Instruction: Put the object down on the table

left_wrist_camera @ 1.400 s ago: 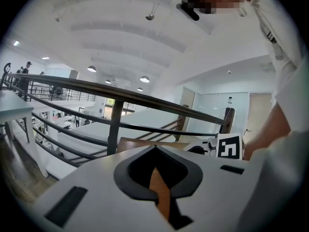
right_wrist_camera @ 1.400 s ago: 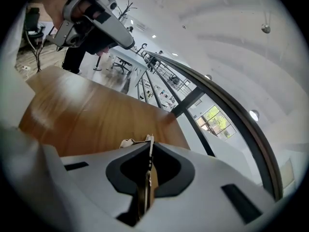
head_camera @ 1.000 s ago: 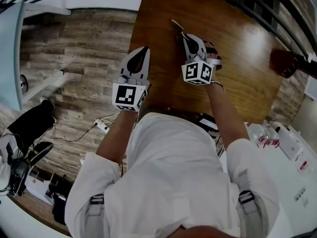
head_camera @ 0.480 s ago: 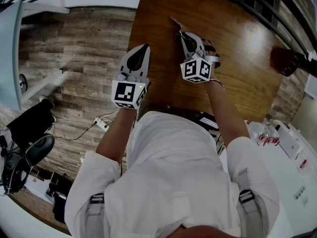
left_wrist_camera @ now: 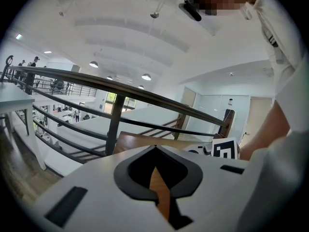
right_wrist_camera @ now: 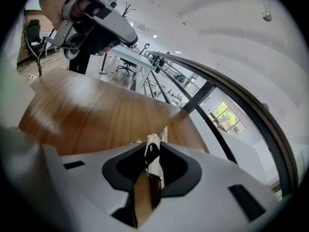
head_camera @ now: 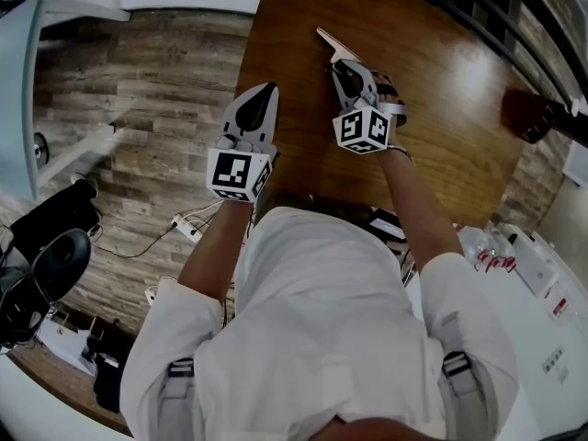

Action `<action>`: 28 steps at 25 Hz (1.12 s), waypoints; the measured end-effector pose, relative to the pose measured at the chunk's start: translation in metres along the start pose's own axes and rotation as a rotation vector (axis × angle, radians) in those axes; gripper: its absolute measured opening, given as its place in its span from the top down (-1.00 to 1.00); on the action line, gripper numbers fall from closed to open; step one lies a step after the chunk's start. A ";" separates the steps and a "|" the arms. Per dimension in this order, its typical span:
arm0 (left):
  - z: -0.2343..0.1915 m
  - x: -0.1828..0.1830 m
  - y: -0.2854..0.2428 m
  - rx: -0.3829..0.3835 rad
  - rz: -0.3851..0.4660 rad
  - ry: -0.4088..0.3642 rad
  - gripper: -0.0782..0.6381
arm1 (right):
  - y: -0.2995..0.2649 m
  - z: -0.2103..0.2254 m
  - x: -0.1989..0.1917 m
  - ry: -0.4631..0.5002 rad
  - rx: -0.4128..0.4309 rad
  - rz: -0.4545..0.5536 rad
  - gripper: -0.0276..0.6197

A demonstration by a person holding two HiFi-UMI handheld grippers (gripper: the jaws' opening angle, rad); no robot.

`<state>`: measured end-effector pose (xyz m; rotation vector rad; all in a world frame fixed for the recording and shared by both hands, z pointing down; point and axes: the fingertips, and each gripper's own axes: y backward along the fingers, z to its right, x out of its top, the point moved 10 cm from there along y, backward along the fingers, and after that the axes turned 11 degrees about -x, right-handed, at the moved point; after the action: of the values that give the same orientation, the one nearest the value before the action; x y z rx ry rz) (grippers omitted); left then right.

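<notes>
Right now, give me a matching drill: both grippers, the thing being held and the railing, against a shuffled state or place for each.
1 left gripper
2 right gripper
3 slim pale object
4 railing

a beyond the table
b jaws together, nothing between
c shut on something
d pinched, tip sticking out forward

Pairs: 1-b, 2-c, 3-d, 4-a

A polished brown wooden table (head_camera: 441, 72) stands on a grey plank floor (head_camera: 138, 108), its far side running along a dark railing (head_camera: 514, 7). Light glares off the tabletop. A dark shape (head_camera: 525, 116) shows at its right edge, too blurred to identify.
</notes>
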<state>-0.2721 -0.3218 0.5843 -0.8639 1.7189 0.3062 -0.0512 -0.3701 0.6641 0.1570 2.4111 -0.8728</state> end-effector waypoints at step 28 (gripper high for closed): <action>0.101 0.030 0.008 -0.024 0.041 -0.078 0.74 | 0.151 0.084 0.015 -0.587 -0.019 0.265 0.74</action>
<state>-0.2073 -0.2675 0.5210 -0.8244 1.6655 0.3844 0.0195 -0.3054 0.5193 0.1787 1.8019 -0.6596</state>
